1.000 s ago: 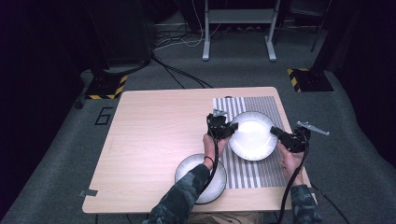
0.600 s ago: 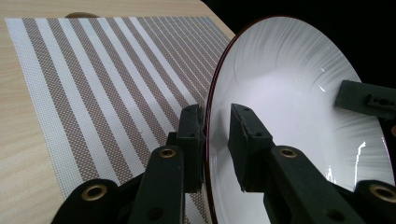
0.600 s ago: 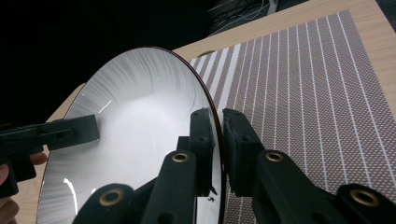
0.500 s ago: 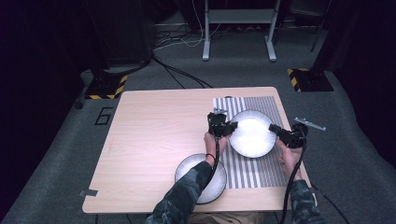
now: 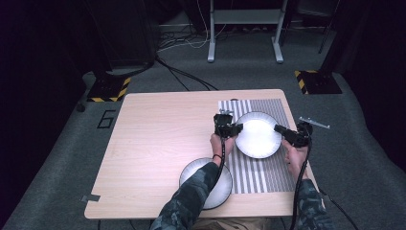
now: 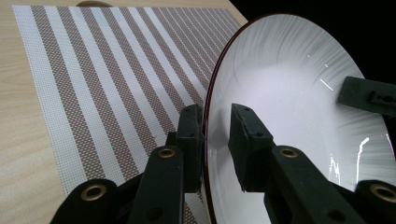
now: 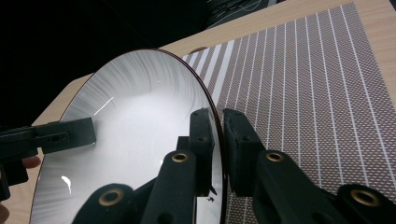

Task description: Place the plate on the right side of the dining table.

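A white plate with a thin dark rim hangs over the striped placemat, held from both sides. My left gripper is shut on its left rim. In the left gripper view the plate has its edge pinched between the black jaws of that gripper. My right gripper is shut on the opposite rim. In the right gripper view the plate is clamped the same way by that gripper. A second white plate lies near the table's front edge, partly under the left forearm.
The wooden table has bare room to the left of the mat. Brown and white stripes of the placemat run under the held plate. Cables trail from both grippers toward the person. Floor cables and a metal stand lie beyond the table.
Both grippers and the plate between them have shifted a little away from the person over the mat. The grips on the rim are unchanged.
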Motion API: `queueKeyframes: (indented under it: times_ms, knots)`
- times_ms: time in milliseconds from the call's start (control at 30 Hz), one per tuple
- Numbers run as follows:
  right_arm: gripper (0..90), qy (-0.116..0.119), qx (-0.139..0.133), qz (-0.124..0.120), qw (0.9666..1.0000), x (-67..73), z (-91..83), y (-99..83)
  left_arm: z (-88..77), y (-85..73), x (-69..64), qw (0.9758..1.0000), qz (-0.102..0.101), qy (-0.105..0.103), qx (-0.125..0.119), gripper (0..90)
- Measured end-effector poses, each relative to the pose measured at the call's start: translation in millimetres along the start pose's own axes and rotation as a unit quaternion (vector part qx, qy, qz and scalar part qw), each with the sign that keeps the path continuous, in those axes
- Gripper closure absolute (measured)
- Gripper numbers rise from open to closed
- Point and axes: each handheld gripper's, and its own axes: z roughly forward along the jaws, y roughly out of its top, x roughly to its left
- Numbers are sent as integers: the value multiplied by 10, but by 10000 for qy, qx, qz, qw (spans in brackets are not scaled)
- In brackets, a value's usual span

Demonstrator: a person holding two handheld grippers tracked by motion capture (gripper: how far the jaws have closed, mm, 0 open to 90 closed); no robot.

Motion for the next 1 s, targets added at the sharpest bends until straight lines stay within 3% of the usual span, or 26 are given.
queueKeyframes:
  times_ms: [633, 1000]
  knots:
    - [821, -145, 141, 164, 9997, -167, 113, -46, 214, -20, 15, 9997, -33, 158, 199, 738]
    - [821, -195, 243, 245, 9992, -213, 194, -87, 313, -82, 90, 9991, -267, 204, 253, 739]
